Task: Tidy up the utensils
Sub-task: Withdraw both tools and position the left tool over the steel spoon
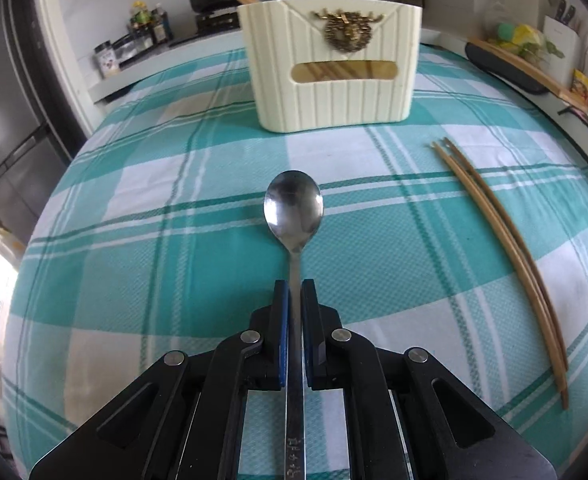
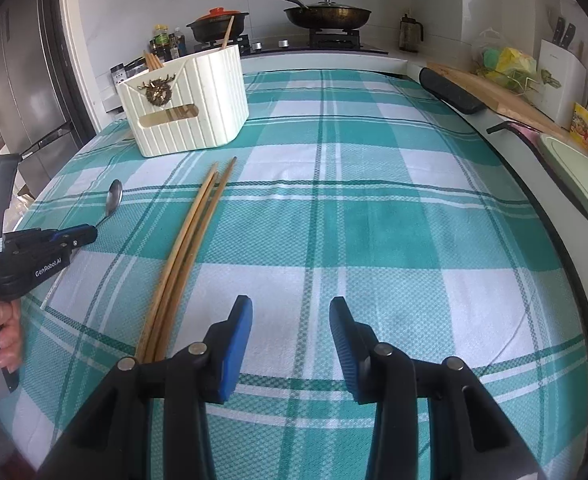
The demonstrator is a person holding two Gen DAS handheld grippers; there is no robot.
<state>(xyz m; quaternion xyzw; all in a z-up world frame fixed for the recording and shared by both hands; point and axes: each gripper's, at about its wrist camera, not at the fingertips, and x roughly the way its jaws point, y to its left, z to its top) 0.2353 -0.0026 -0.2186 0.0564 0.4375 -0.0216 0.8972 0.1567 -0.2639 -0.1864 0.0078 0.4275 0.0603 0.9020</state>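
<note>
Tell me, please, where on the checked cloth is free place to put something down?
Free: the wide cloth right of the chopsticks, up to the counter edge, and the strip left of the spoon. Crowded: between spoon and chopsticks, where the left hand-held gripper works, and before the utensil holder.

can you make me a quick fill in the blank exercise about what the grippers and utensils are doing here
1. The left gripper is shut on the handle of the metal ____.
2. The right gripper is ____ and holds nothing.
3. The loose chopsticks lie on the ____ tablecloth.
4. The cream utensil holder already has wooden ____ standing in it.

Missing words: spoon; open; plaid; chopsticks
</note>
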